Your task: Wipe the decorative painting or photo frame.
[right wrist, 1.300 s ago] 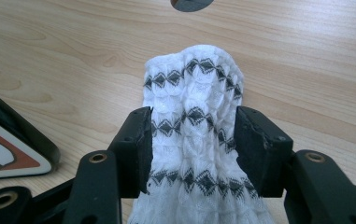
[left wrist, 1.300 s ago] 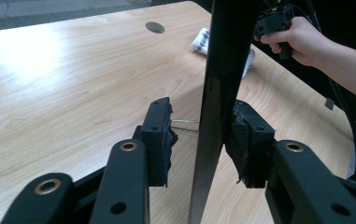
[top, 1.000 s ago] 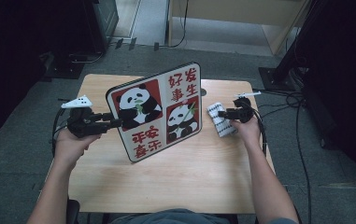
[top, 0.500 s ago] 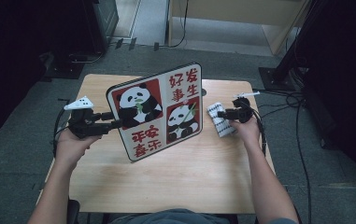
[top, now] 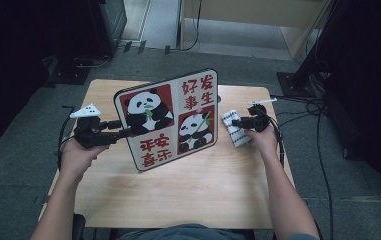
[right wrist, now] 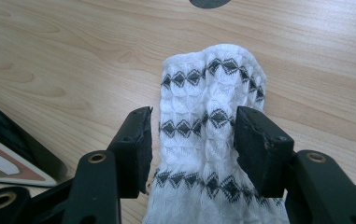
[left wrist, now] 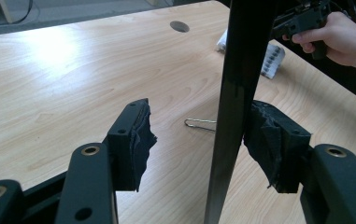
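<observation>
Left hand-held gripper (left wrist: 199,154): standing released, its jaws having just been opening; the board's edge is passing between the pads, lying against or just beside the right pad and well clear of the left one.
Panda board (top: 170,117): standing tilted on the table, its left edge sitting between the left hand-held gripper's jaws; in the left gripper view it is showing edge-on as a dark strip (left wrist: 236,107), its top and foot running out of the picture.
Right hand-held gripper (right wrist: 192,149): standing released, jaws spread either side of the cloth, pads sitting close to its edges; whether they are touching it is hard to judge.
Patterned cloth (right wrist: 210,135): white knit with rows of dark diamonds, lying flat on the table between and ahead of the right hand-held gripper's jaws; its near end is running out of the picture below. In the high view (top: 236,131) the right hand is covering part of it.
Wire piece (left wrist: 200,124): thin bent metal lying on the table beyond the left hand-held gripper's jaws, its far end disappearing behind the board; what it is is hard to make out.
Table (top: 193,195): pale wood, carrying everything; a round hole (left wrist: 179,26) is lying far ahead of the left hand-held gripper.
Hands: left hand (top: 78,155) and right hand (top: 262,139) are gripping the grippers' handles, forearms entering from below.
</observation>
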